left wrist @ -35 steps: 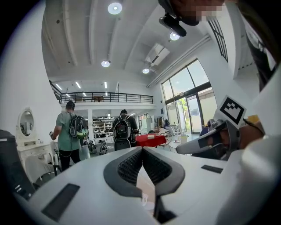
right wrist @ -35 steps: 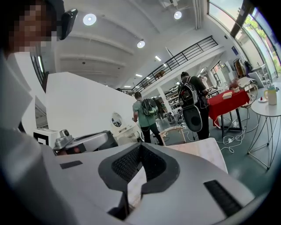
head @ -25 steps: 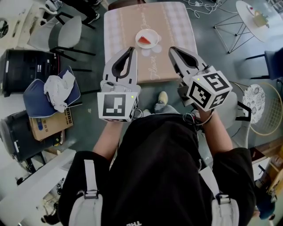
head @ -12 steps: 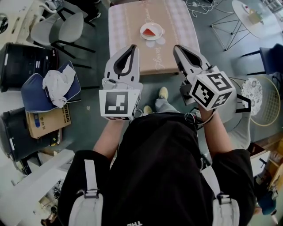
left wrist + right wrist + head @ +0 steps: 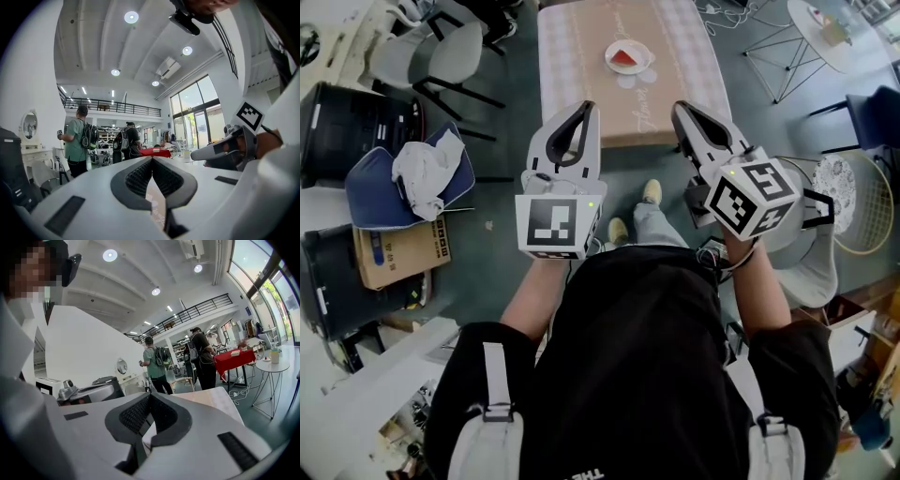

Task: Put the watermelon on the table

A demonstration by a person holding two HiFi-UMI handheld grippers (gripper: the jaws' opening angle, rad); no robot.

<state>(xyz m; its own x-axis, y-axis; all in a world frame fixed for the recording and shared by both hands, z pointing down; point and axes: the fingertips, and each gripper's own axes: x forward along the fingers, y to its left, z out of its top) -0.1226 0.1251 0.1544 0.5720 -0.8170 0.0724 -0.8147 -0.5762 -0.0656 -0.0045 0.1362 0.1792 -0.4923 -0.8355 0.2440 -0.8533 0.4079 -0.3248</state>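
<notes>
A red watermelon slice (image 5: 627,56) lies on a small white plate (image 5: 639,47) on the table (image 5: 581,84), which has a pale pink cloth and is at the top of the head view. My left gripper (image 5: 587,108) and right gripper (image 5: 680,108) are held side by side in front of the person, their tips over the table's near edge, well short of the plate. Both are shut with nothing in them. The left gripper view shows its tips (image 5: 152,159) touching. The right gripper view shows the same (image 5: 150,395), with the tabletop (image 5: 211,399) ahead.
Grey chairs (image 5: 441,56) stand left of the table. A blue chair with white cloth (image 5: 408,178) and a cardboard box (image 5: 398,253) are nearer left. A round white side table (image 5: 825,28) and a white round chair (image 5: 862,216) are on the right. Two people with backpacks (image 5: 77,140) stand far off.
The table and plate have slid up and to the right in the head view, so both grippers stand farther back from the plate. Both stay shut and empty.
</notes>
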